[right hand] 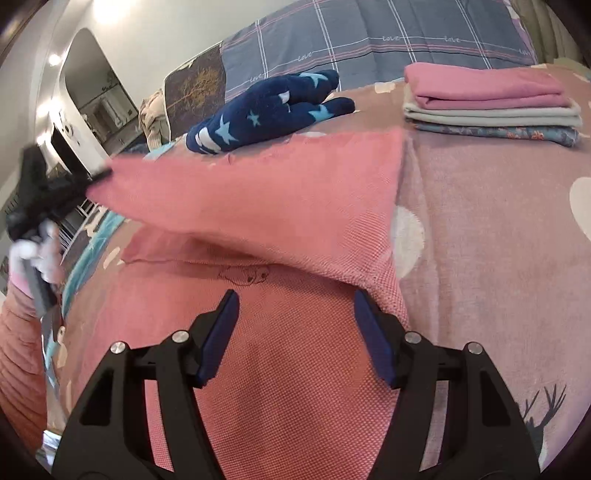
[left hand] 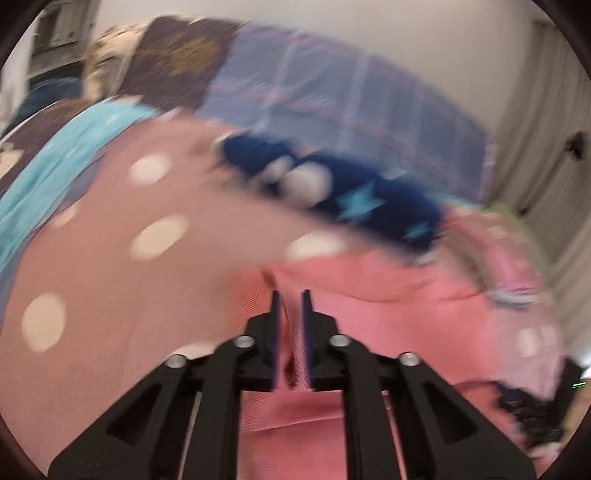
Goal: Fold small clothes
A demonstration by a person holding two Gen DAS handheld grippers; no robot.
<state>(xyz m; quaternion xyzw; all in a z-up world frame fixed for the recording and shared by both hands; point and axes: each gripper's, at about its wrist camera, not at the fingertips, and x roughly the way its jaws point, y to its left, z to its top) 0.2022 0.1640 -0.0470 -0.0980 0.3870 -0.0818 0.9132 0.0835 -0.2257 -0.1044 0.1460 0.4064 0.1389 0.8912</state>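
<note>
**Pink knit top half-folded on the bed**

Pink woven fabric fills the space under and between our fingers. Our left gripper (left hand: 291,295) has its fingers clenched on a pinch of the pink garment (left hand: 388,295), a ridge of cloth standing up in the narrow gap between the pads; this view is blurred. Our right gripper (right hand: 293,295) is released, its fingers spread wide just above the pink garment (right hand: 280,387), touching nothing we can make out. Ahead of the right fingers, a flap of the garment is lifted off the lower layer and stretched toward the far left, where the left gripper (right hand: 98,173) holds its corner. Beyond the flap lies a navy star-patterned piece (right hand: 266,110) on the dotted mauve bedspread (right hand: 498,240). Far right of the fingers sits a stack of folded clothes (right hand: 487,107), pink on top, grey and floral below. Behind everything runs a grey-blue plaid quilt (right hand: 369,33).
</note>
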